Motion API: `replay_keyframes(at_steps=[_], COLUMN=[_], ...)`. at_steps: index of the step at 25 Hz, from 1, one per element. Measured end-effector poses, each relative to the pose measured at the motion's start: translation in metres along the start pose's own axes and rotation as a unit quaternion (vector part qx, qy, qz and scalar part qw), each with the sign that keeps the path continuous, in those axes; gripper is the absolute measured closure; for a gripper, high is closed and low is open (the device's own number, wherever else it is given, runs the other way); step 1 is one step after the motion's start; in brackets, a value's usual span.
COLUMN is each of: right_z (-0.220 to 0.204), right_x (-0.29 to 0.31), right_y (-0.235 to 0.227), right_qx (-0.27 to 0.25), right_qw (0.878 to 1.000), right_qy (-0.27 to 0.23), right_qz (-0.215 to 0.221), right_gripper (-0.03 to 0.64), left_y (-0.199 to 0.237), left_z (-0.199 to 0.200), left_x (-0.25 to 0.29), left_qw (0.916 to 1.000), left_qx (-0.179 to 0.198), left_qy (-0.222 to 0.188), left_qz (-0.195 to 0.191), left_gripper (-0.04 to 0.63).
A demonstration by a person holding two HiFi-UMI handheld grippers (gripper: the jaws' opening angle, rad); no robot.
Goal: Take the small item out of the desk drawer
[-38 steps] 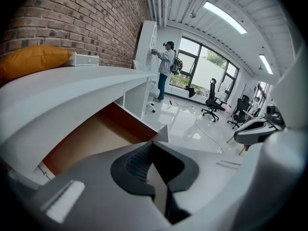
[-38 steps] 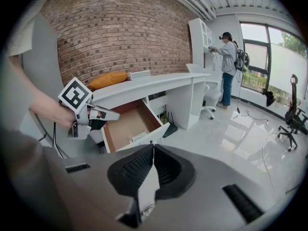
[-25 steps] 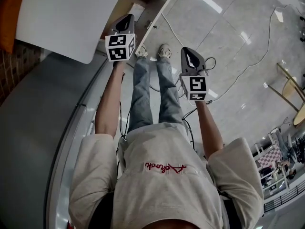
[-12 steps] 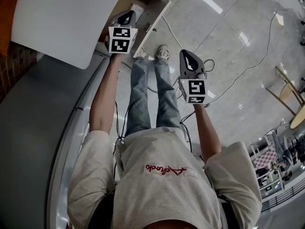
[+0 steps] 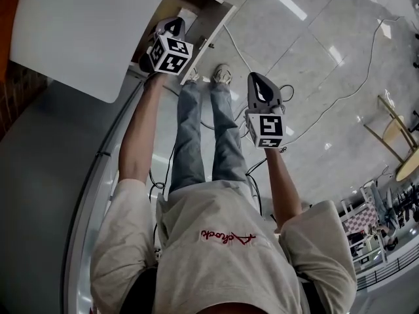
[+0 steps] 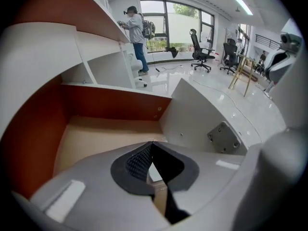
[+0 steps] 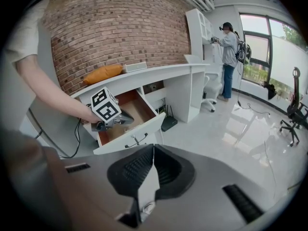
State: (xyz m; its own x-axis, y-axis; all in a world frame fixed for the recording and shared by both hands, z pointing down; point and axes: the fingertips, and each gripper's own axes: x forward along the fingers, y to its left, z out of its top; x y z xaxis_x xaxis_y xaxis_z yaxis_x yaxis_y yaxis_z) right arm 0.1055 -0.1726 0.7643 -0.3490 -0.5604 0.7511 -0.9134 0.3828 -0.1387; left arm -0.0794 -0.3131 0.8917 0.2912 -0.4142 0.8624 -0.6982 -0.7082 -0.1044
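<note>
The desk drawer (image 5: 211, 19) stands pulled open under the white desk top (image 5: 85, 25); its floor (image 6: 106, 136) is tan and its walls brown. A small pale item (image 5: 188, 13) lies on that floor, and it also shows as a white patch (image 6: 154, 172) below the left jaws. My left gripper (image 5: 173, 25) reaches into the drawer just above the item, jaws shut with the tips touching and nothing between them. My right gripper (image 5: 260, 82) hangs over the floor, to the right of the drawer, also shut and empty. From the right gripper view the left gripper (image 7: 126, 121) sits inside the drawer (image 7: 139, 107).
The drawer front with its metal handle (image 7: 136, 139) juts out toward the person's legs (image 5: 200, 129). Cables (image 5: 340, 90) trail over the glossy tiled floor. Another person (image 7: 230, 47) stands at a far white shelf. Office chairs (image 6: 201, 52) stand by the windows.
My left gripper has moved forward, deeper over the open drawer, and has rolled so its marker cube is tilted. The right gripper has stayed nearly still.
</note>
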Motion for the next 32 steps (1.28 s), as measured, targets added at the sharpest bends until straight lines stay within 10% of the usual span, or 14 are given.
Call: replay_keyframes(at_steps=[15,32], right_z=[0.002,0.0], right_x=[0.002,0.009], right_y=[-0.004,-0.007], right_qx=[0.006,0.0], right_qw=[1.0,1.0], right_qy=[-0.008,-0.021], right_qz=[0.003,0.006], right_gripper=[0.604,0.604], left_y=[0.0,0.013], left_z=[-0.019,-0.031], left_x=[0.024,0.047], left_qw=[0.9981,0.9967], left_qx=[-0.034,-0.059], left_qy=[0.044,0.057], left_qz=[-0.025,0.0], left_gripper=[0.491,0.53])
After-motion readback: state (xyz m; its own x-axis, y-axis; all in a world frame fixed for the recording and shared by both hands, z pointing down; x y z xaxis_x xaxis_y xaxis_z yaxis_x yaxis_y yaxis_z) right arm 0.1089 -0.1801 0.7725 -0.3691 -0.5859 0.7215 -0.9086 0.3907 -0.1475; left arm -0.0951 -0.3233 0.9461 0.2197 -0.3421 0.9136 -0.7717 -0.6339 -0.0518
